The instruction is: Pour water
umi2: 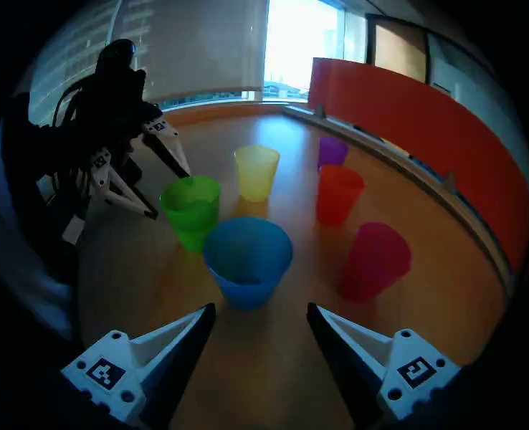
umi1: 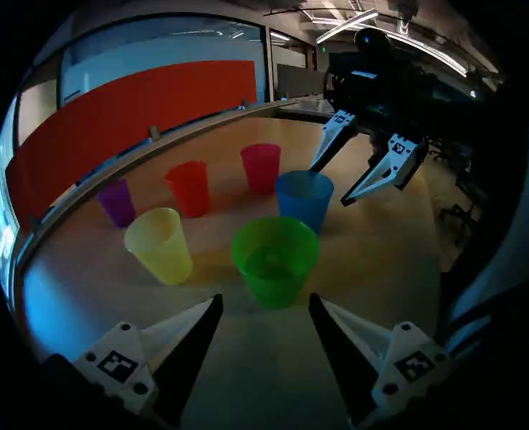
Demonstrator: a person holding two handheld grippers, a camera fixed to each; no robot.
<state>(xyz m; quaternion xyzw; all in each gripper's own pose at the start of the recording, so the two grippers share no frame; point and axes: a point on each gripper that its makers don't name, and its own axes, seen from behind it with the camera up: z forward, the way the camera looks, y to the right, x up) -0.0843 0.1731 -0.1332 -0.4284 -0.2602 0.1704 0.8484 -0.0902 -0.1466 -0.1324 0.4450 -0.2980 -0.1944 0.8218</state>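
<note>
Six plastic cups stand upright in a cluster on a wooden table [umi1: 379, 251]. The green cup [umi1: 275, 258] sits just ahead of my left gripper [umi1: 264, 302], which is open and holds nothing. The blue cup [umi2: 247, 261] sits just ahead of my right gripper [umi2: 261, 307], also open and empty. Across the cluster, each gripper shows in the other's view: the right gripper [umi1: 329, 185] by the blue cup [umi1: 304, 197], the left gripper [umi2: 170, 195] by the green cup [umi2: 191, 208]. I cannot tell whether any cup holds water.
Behind the green and blue cups stand a yellow cup [umi1: 159, 244], an orange-red cup [umi1: 189, 186], a magenta cup [umi1: 261, 166] and a purple cup [umi1: 117, 202]. A red panel [umi1: 121, 115] runs along the table's far edge. A bright window [umi2: 300, 43] lies beyond.
</note>
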